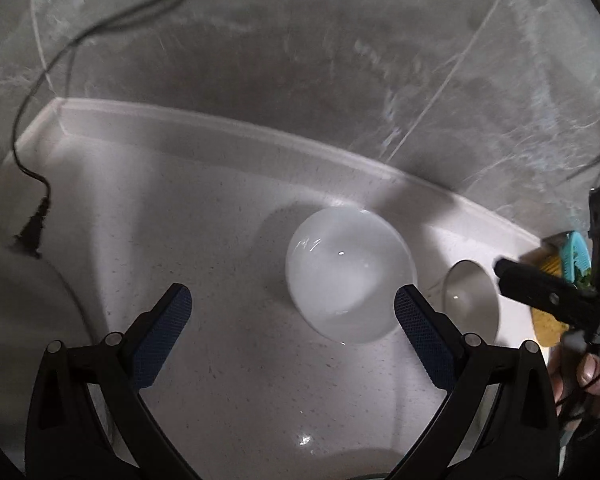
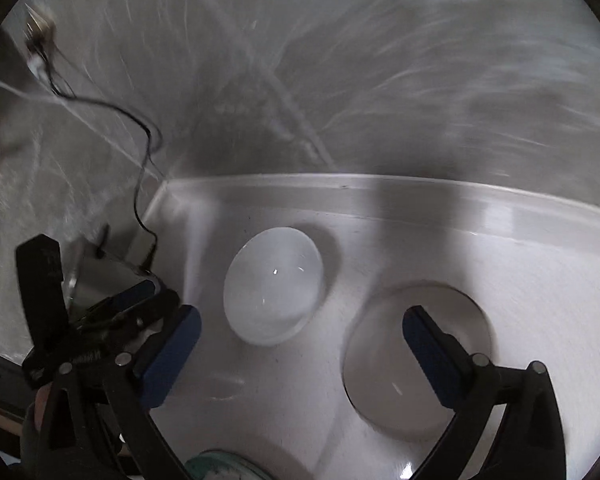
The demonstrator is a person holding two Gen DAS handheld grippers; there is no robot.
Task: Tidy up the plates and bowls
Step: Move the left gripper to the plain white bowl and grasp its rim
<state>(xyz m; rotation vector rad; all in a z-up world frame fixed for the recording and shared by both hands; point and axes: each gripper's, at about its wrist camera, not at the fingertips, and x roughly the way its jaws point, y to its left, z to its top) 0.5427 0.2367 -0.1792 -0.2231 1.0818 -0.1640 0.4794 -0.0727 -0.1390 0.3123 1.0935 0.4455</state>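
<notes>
The left gripper (image 1: 292, 312) hangs over the pale speckled bench (image 1: 188, 220), jaws wide and holding nothing. A white bowl (image 1: 350, 274) sits on the bench in the centre-right of the left wrist frame, just beyond the fingertips. The right gripper (image 2: 300, 334) also has wide, unloaded jaws. A shallow grey plate (image 2: 380, 360) lies at lower right of the right wrist frame, beside the bowl and apart from it.
</notes>
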